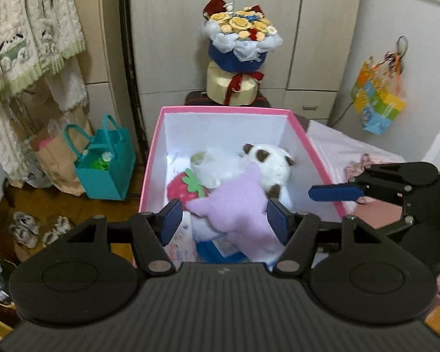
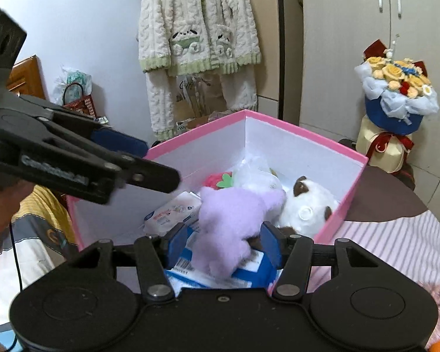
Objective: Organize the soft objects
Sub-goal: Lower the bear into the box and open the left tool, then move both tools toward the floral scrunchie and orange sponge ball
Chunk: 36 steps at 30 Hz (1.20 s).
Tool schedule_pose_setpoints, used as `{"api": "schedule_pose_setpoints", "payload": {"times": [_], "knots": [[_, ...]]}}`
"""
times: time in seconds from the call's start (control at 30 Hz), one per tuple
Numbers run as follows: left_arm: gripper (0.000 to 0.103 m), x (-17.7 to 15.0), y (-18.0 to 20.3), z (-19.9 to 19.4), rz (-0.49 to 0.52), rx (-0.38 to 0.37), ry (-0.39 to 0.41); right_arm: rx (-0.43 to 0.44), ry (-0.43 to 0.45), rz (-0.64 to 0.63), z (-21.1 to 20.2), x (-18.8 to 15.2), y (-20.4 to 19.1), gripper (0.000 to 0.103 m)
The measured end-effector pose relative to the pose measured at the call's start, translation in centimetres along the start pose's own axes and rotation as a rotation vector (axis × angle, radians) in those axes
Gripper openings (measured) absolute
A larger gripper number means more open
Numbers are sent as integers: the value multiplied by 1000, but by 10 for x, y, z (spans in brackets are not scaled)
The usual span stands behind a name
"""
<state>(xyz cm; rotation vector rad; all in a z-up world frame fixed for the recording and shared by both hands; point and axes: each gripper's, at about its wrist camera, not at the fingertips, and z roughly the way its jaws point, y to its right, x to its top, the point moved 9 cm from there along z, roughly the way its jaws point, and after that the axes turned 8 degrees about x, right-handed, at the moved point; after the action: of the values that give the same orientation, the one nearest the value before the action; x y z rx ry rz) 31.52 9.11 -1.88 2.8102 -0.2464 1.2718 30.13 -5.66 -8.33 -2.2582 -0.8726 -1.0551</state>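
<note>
One pink box with white inner walls stands open, and both grippers hang over its near edge. Inside lie three plush toys: one purple plush on top, one white panda plush at its 1 o'clock, and one red strawberry plush at its 9 o'clock. Beneath them sit one white tissue pack and one blue package (its barcode label shows in the right wrist view), plus a crumpled clear bag at the purple toy's 11 o'clock.

The left gripper is spread wide, its two blue pads either side of the purple plush and clear of it, holding nothing. The right gripper is likewise parted; the purple plush's lower end lies between its two pads, and whether the fabric brushes the right pad cannot be told, but the jaws are not clamped on it. From the left wrist view, the right gripper pokes in at 3 o'clock over the box's rim.

Beyond the box, at 12 o'clock, one bouquet in blue wrap stands before a cupboard. At 9 o'clock on the floor sits one teal bag. One cream knitted garment hangs on the wall.
</note>
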Motion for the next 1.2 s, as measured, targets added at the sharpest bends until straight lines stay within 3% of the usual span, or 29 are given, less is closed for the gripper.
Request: {"api": "schedule_pose_setpoints", "payload": {"times": [0.17, 0.53, 0.8, 1.2], "knots": [[63, -9, 2, -32, 9, -33, 38, -3, 32, -8, -33, -4, -10, 61], [63, -31, 38, -100, 128, -68, 113, -17, 78, -60, -101, -12, -41, 61], [63, -50, 65, -129, 175, -118, 102, -19, 94, -48, -144, -32, -48, 61], [63, -80, 127, -136, 275, -213, 63, -158, 106, -45, -209, -83, -27, 61]]}}
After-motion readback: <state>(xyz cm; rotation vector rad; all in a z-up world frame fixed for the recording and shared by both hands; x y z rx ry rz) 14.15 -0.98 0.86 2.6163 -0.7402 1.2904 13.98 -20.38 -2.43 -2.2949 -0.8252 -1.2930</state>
